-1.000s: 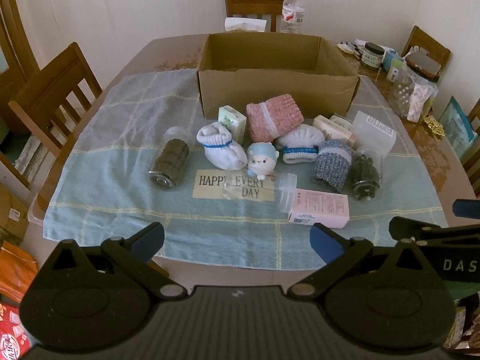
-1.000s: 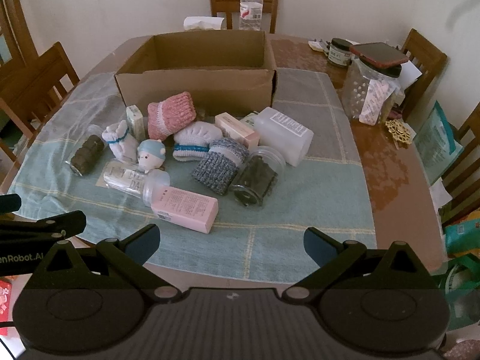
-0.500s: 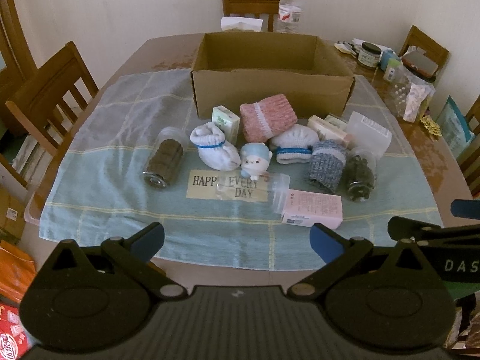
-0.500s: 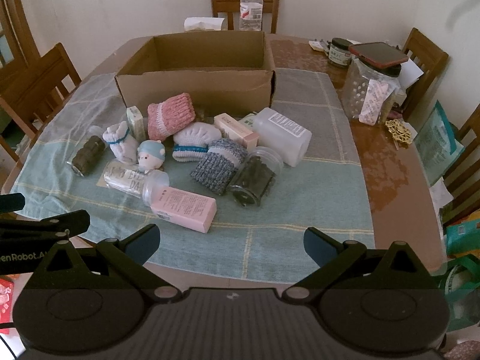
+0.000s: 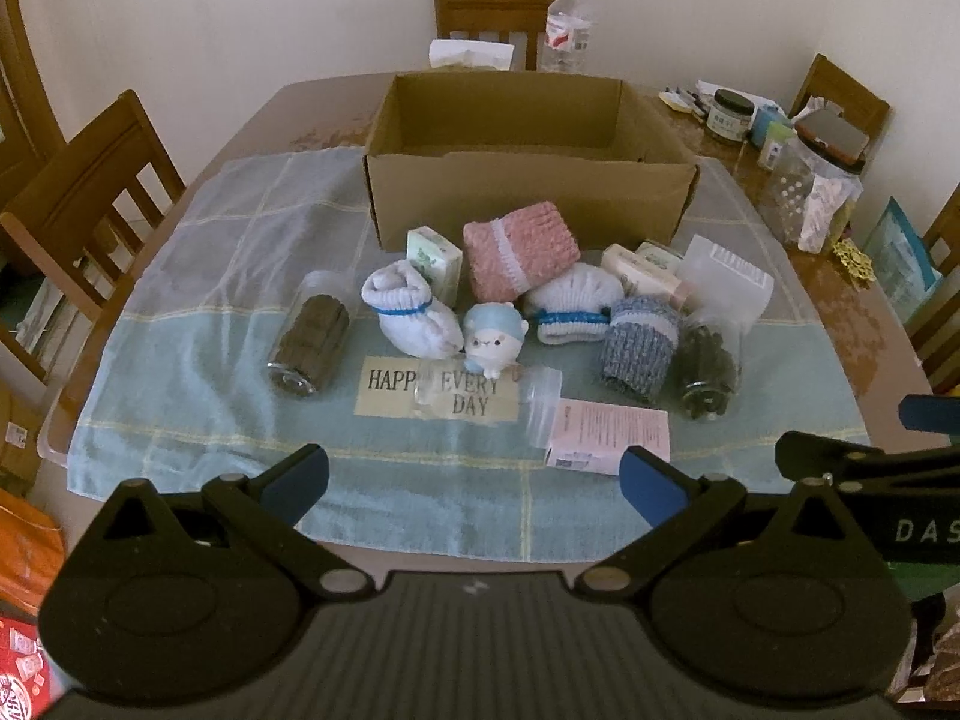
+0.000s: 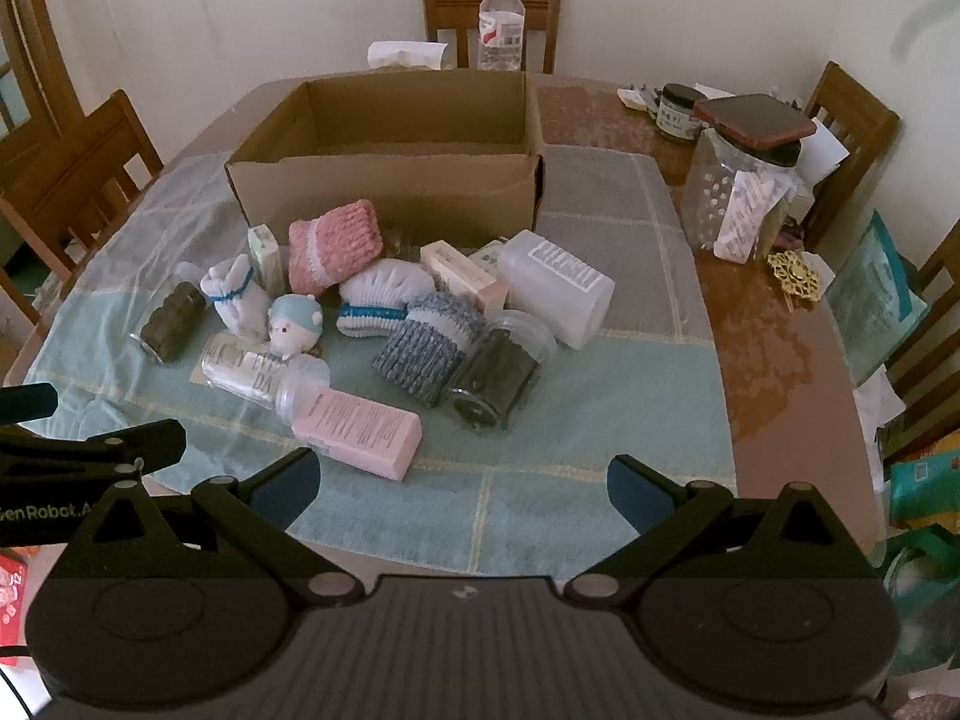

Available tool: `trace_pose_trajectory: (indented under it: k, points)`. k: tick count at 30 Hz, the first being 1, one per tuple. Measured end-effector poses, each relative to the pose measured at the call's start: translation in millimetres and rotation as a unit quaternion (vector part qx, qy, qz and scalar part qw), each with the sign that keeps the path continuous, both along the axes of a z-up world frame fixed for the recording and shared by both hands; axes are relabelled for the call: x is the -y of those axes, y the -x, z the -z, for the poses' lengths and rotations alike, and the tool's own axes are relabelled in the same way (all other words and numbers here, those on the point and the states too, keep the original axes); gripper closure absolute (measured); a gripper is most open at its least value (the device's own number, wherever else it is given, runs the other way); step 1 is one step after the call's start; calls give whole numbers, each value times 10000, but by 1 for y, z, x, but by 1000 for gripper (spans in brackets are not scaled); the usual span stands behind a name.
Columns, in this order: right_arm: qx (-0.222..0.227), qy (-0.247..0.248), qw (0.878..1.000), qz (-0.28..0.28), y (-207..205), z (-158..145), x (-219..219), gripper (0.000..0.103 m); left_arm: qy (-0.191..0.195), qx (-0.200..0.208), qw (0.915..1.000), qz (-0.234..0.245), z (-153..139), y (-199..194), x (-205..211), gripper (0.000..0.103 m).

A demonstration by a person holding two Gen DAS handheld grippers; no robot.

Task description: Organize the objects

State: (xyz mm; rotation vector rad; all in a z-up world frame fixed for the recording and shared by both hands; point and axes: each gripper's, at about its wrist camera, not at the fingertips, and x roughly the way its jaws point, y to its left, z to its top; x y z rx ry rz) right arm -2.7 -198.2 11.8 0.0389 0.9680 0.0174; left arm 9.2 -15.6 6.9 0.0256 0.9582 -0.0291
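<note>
An open cardboard box stands at the back of a blue cloth. In front of it lies a heap: a pink knitted sock, white socks, a grey-blue sock, a small doll, a pink box, a clear empty jar and two jars with dark contents. My left gripper and right gripper both hang open over the near cloth edge, holding nothing.
A white plastic container lies right of the heap. Jars, a phone and clutter crowd the table's right side. A water bottle and tissues stand behind the box. Wooden chairs surround the table.
Both grippers have drawn back slightly from the table, so the heap looks a little smaller and farther. Nothing on the cloth has moved.
</note>
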Motion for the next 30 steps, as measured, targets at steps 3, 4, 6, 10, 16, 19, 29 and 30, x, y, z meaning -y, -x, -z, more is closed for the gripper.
trace_pose_trajectory:
  k: [3, 4, 6, 10, 16, 19, 29, 30]
  points:
    - [3, 2, 10000, -5, -1, 0, 0, 0, 18, -3, 10000, 38, 2, -4, 0, 0]
    - [2, 8, 10000, 3, -3, 0, 1, 0, 28, -2, 10000, 52, 3, -5, 1, 0]
    - [5, 5, 10000, 14, -6, 0, 2, 0, 49, 28, 10000, 69, 4, -8, 0, 1]
    - [5, 54, 10000, 63, -9, 2, 0, 0, 110, 54, 9998, 136, 7, -14, -1, 1]
    - [11, 81, 10000, 46, -13, 10, -2, 0, 94, 163, 9993, 317, 16, -22, 0, 1]
    - [13, 29, 10000, 47, -15, 17, -3, 0, 81, 179, 9989, 426, 23, -26, 0, 0]
    - [159, -122, 9997, -126, -14, 37, -7, 0, 106, 369, 9954, 875, 42, -33, -3, 0]
    - [203, -192, 9995, -162, -13, 39, -6, 0, 90, 356, 9953, 892, 45, -34, -4, 0]
